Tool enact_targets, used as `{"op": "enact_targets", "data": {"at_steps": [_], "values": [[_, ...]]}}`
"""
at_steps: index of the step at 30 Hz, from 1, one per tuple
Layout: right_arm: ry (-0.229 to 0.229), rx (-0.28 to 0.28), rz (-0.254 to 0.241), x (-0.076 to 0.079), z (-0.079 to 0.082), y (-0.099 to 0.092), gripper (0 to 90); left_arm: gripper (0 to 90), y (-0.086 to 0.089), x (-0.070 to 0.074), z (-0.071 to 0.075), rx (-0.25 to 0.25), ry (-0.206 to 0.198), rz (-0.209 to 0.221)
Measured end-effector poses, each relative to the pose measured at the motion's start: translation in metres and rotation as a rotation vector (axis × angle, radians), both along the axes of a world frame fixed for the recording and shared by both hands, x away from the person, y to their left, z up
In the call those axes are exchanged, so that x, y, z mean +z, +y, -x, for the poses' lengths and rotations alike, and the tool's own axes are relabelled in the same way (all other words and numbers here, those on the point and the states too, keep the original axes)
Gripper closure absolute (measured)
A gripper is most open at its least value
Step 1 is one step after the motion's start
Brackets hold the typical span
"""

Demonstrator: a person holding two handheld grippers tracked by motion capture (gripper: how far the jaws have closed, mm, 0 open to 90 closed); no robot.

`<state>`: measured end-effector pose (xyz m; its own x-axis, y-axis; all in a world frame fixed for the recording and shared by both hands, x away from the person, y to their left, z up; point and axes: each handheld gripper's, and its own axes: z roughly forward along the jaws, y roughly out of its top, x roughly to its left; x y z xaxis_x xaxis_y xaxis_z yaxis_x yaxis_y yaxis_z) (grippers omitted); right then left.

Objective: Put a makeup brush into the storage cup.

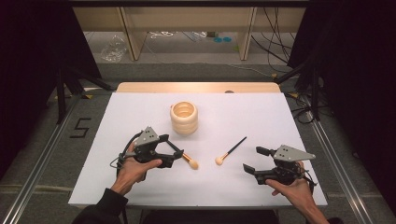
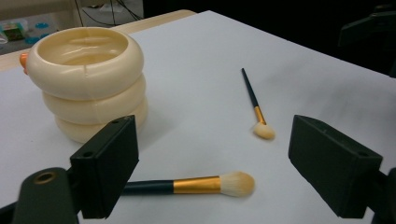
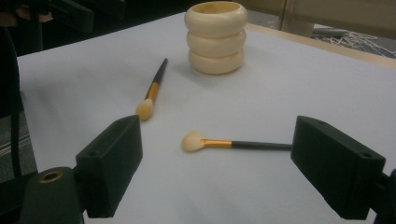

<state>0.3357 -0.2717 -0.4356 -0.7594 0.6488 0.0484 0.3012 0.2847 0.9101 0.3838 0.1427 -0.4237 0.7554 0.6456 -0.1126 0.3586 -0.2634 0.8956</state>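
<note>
The ribbed cream holder (image 1: 183,118) stands mid-table, both brushes lying flat before it: the thick brush (image 2: 187,185) between the left gripper's (image 1: 171,150) parted jaws, the thin brush (image 3: 233,143) between the right gripper's (image 1: 256,159) parted jaws.

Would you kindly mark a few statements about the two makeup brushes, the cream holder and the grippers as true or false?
1. Both brushes stand inside the cream ringed holder. False: both lie flat on the white table, apart from it.
2. The left gripper has its jaws open. True.
3. The thicker brush lies next to the left gripper. True.
4. The right gripper is shut on the thinner brush. False: its jaws are open and the brush lies untouched on the table.
5. The holder lies tipped on its side. False: it stands upright, opening upward.
</note>
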Motion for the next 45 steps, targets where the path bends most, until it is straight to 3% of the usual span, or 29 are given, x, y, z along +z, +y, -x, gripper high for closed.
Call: {"op": "enact_targets", "data": {"at_steps": [4,5,11,12,14,16,18,21,24,25,27,28,29,31,35,36,38,45], "values": [[-0.005,0.003,-0.003,0.000,-0.001,0.000,17.5,16.0,-0.001,-0.002,-0.015,-0.028,0.031,-0.030],[-0.007,0.014,-0.022,-0.001,-0.001,0.002,17.5,16.0,-0.003,-0.004,-0.022,-0.059,0.043,-0.058],[-0.006,0.017,-0.004,-0.001,0.000,0.002,17.9,16.5,-0.008,-0.005,-0.036,-0.115,0.054,-0.133],[-0.003,0.019,-0.003,-0.001,0.000,0.002,17.9,16.4,-0.009,-0.005,-0.039,-0.129,0.079,-0.144],[-0.002,0.022,-0.002,-0.002,-0.001,0.002,18.0,16.5,-0.010,-0.007,-0.044,-0.154,0.088,-0.179],[0.008,0.014,0.019,-0.001,0.000,0.001,18.2,18.0,-0.011,-0.008,-0.048,-0.172,0.098,-0.191],[0.003,0.022,0.002,-0.002,-0.001,0.001,18.5,17.8,-0.012,-0.010,-0.050,-0.182,0.107,-0.196],[0.007,0.014,0.018,-0.002,0.000,0.001,18.5,17.9,-0.014,-0.014,-0.052,-0.204,0.124,-0.243],[0.006,0.022,0.001,-0.002,-0.001,0.001,18.5,18.0,-0.015,-0.017,-0.056,-0.206,0.148,-0.231],[0.008,0.018,0.010,-0.002,0.000,0.001,18.6,18.1,-0.015,-0.018,-0.059,-0.226,0.144,-0.255],[0.006,0.020,0.008,-0.002,0.000,0.001,18.6,18.2,-0.017,-0.020,-0.059,-0.223,0.159,-0.250],[0.016,0.024,0.018,-0.002,0.000,0.001,18.9,19.5,-0.019,-0.024,-0.061,-0.241,0.157,-0.285],[0.016,0.024,0.018,-0.002,0.000,0.001,18.9,19.5,-0.019,-0.024,-0.061,-0.241,0.157,-0.285],[0.017,0.025,0.020,-0.002,0.001,0.001,19.0,19.6,-0.020,-0.027,-0.063,-0.269,0.159,-0.334],[0.015,0.028,0.023,-0.002,0.001,0.001,19.4,22.3,-0.024,-0.032,-0.067,-0.274,0.163,-0.322],[0.017,0.030,0.020,-0.002,0.001,0.002,19.5,22.4,-0.025,-0.037,-0.071,-0.291,0.172,-0.358],[0.002,0.036,0.012,-0.003,0.000,0.002,19.5,24.8,-0.025,-0.041,-0.075,-0.304,0.185,-0.381],[0.010,0.032,0.027,-0.002,0.001,0.001,19.8,26.0,-0.018,-0.048,-0.084,-0.304,0.205,-0.367]]}}
